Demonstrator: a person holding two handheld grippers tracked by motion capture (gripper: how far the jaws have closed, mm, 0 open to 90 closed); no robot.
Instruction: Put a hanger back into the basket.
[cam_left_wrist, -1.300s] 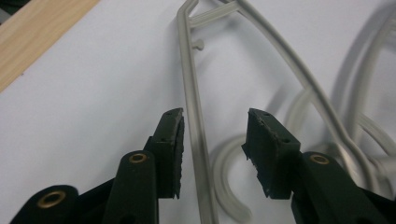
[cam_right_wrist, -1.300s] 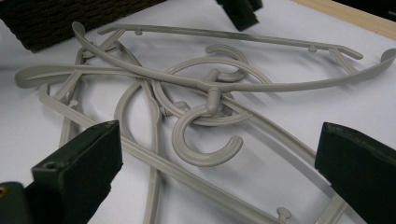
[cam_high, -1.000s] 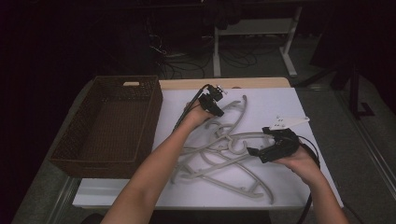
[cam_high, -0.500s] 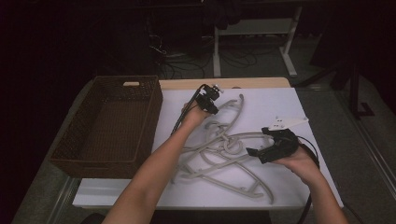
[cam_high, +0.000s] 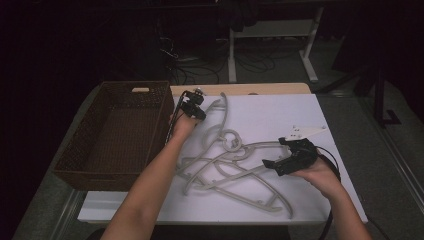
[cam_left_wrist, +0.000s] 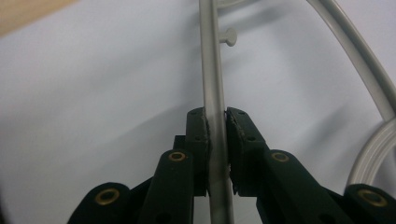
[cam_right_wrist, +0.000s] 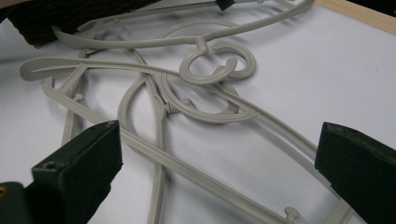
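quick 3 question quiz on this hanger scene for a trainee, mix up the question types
1. True or false: the left tongs are shut on a grey hanger.
2. Multiple choice: the right tongs are A) clamped on a hook, B) open above the tangled hangers, C) inside the basket.
3. Fill in: the brown wicker basket sits at the ____ edge of the white board in the high view.

Key:
1. True; the pads press on its bar from both sides.
2. B; the jaws stand wide apart, with nothing pinched between them.
3. Left.
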